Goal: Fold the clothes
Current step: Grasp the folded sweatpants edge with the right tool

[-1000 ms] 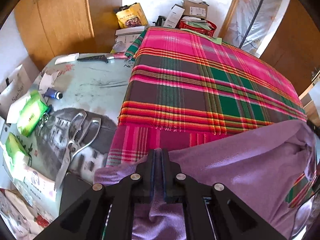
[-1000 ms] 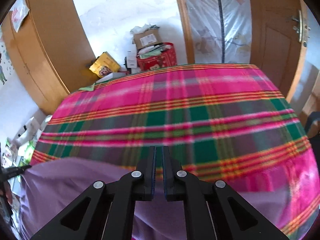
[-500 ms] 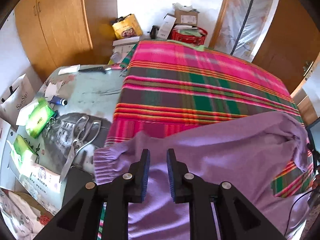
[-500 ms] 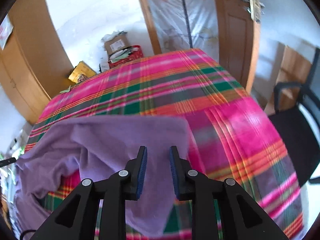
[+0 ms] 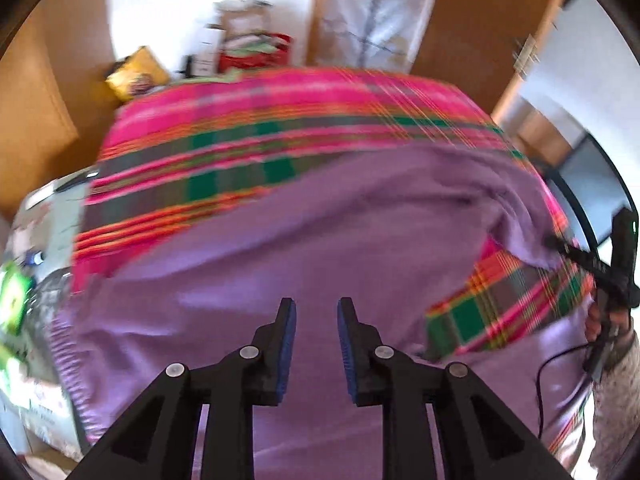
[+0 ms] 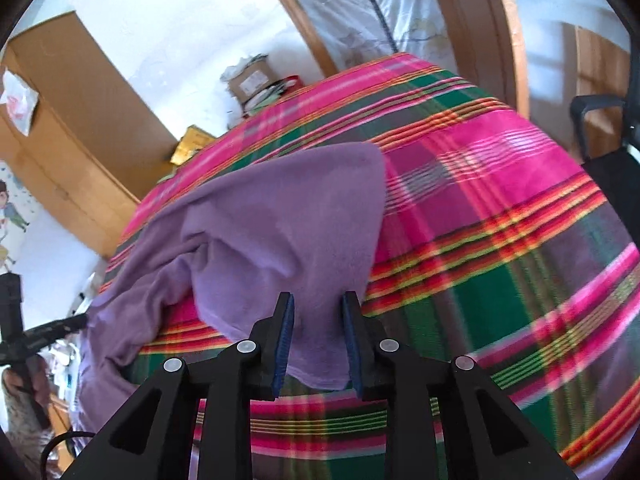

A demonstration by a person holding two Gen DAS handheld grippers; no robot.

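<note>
A purple garment [image 5: 280,260] lies spread over the pink and green plaid cloth [image 5: 240,140] on the table. My left gripper [image 5: 316,304] hovers over its near part. Its jaws are opening, with nothing pinched between the blue pads. In the right wrist view a folded flap of the garment [image 6: 288,220] lies on the plaid cloth [image 6: 500,200]. My right gripper [image 6: 318,298] stands just over the flap's near edge. Its jaws are opening too, and the pads do not press the cloth seen between them. A hand [image 5: 608,320] holds the right gripper's handle at the table's right edge.
Cardboard boxes [image 6: 252,80] and a red basket [image 5: 256,50] sit on the floor beyond the table. Wooden cupboards [image 6: 76,120] stand on the left. A black chair [image 6: 600,128] is at the right. Green packets [image 5: 14,300] lie on the side table at left.
Both grippers were shut on the purple garment and have let go and opened. The left one swung right over the garment. The right one drew back toward the flap's near edge.
</note>
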